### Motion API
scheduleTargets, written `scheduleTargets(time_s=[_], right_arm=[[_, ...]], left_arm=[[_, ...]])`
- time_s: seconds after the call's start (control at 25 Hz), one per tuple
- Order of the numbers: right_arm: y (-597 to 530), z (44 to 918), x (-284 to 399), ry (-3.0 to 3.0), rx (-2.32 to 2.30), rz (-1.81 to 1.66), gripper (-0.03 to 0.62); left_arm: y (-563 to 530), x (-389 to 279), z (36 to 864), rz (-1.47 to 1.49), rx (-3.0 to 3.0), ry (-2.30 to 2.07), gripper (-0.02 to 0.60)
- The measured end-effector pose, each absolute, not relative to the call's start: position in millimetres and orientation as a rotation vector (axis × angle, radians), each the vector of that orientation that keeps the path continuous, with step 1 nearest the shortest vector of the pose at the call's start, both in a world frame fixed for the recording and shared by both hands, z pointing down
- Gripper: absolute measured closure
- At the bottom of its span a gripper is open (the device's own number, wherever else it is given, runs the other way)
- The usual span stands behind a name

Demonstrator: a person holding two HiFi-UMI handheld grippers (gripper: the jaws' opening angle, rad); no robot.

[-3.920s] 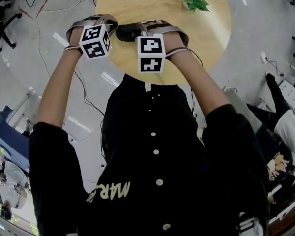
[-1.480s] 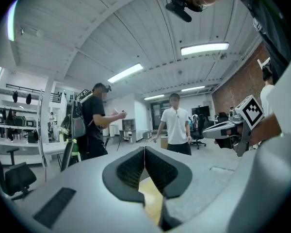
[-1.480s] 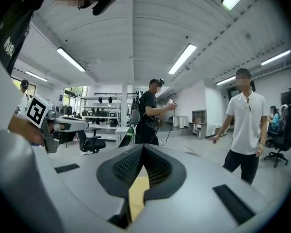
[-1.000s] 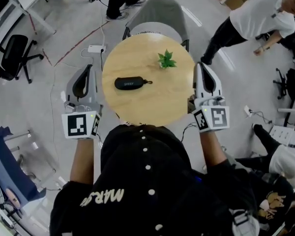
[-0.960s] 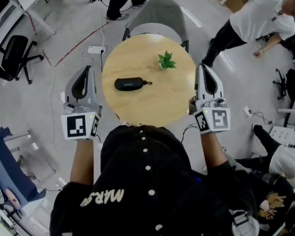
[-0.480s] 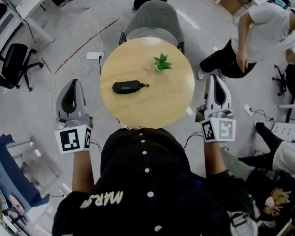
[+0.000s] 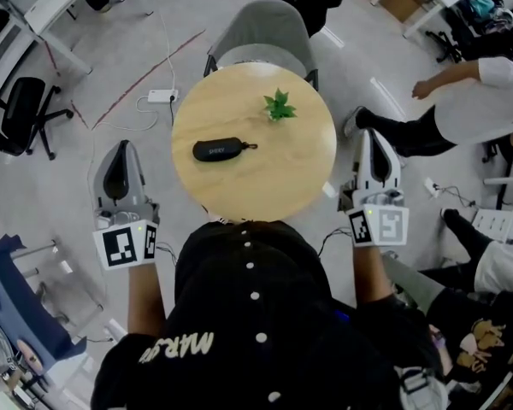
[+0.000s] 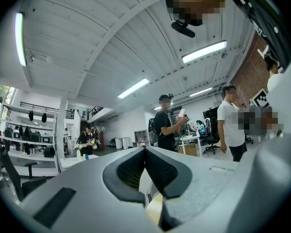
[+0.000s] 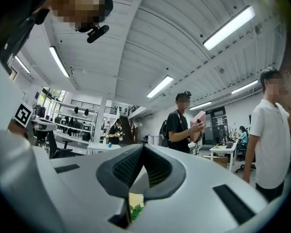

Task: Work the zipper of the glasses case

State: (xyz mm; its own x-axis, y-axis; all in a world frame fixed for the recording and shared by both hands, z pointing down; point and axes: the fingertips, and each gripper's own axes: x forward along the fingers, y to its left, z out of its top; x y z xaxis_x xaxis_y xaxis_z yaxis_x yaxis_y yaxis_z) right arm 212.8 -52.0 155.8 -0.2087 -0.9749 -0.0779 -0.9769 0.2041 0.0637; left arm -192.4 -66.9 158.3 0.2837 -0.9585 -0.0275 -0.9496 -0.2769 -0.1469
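A black glasses case (image 7: 220,149) lies on the round wooden table (image 7: 265,186), its zipper pull pointing right. Nothing touches it. My left gripper (image 7: 118,162) hangs off the table's left side over the floor, jaws shut and empty. My right gripper (image 7: 374,149) is held off the table's right side, also shut and empty. In the left gripper view (image 8: 145,152) and the right gripper view (image 9: 143,149) the dark pads meet with nothing between them, and both look level across the room; the case is hidden there.
A small green plant (image 7: 279,106) stands on the table's far right part. A grey chair (image 7: 261,29) is behind the table. A person in a white shirt (image 7: 483,92) stands at the right. Cables and a power strip (image 7: 160,96) lie on the floor at the left.
Both grippers left the case, which they held between them at first, and drew back to either side of the table. Over the last second they spread a little farther outward.
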Motion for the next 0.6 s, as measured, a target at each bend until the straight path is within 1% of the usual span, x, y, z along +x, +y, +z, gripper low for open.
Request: scheduleTargets(time_s=[0.6], right_arm=[[-63,157,196,2.472,-1.926,0.165,0.591]], left_arm=[[-66,-182,165,-0.120,-2.429,1.788,0.578]])
